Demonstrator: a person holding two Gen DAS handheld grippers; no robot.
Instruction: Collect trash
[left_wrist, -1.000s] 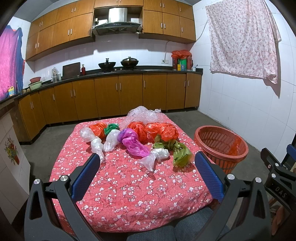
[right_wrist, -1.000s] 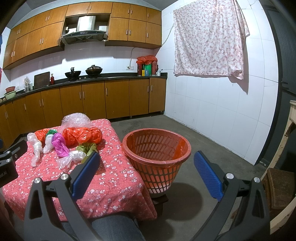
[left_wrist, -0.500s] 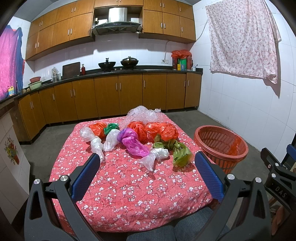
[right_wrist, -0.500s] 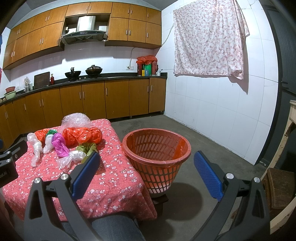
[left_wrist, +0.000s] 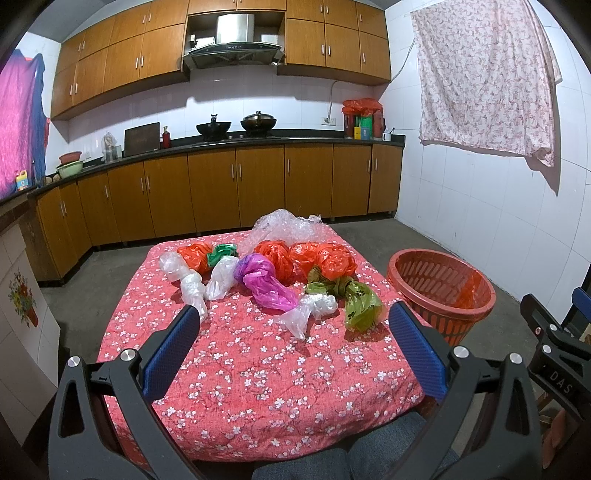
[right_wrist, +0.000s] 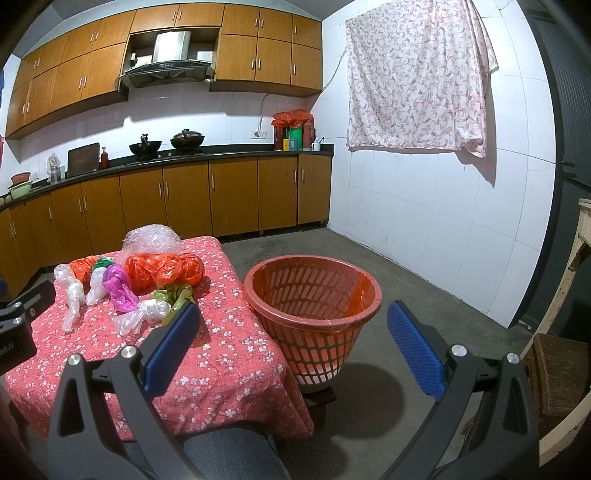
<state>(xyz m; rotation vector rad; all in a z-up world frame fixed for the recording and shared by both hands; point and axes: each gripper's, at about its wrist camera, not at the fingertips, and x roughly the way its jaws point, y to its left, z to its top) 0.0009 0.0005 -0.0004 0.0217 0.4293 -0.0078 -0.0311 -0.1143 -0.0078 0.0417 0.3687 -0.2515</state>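
Home kitchen — wooden cabinets (left_wrist: 236, 188), range hood (left_wrist: 232, 48), woks (left_wrist: 213, 127).

Brown cabinets (left_wrist: 236, 192) line the far wall under a dark counter (left_wrist: 258, 141). Two woks (left_wrist: 213, 129) sit below a hood (left_wrist: 232, 48). A floral cloth (left_wrist: 484, 74) hangs on white tiles (right_wrist: 424, 221).

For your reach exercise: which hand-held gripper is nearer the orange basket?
Right. The right hand-held gripper points at the orange basket; the left hand-held gripper faces the table, basket off to its right.
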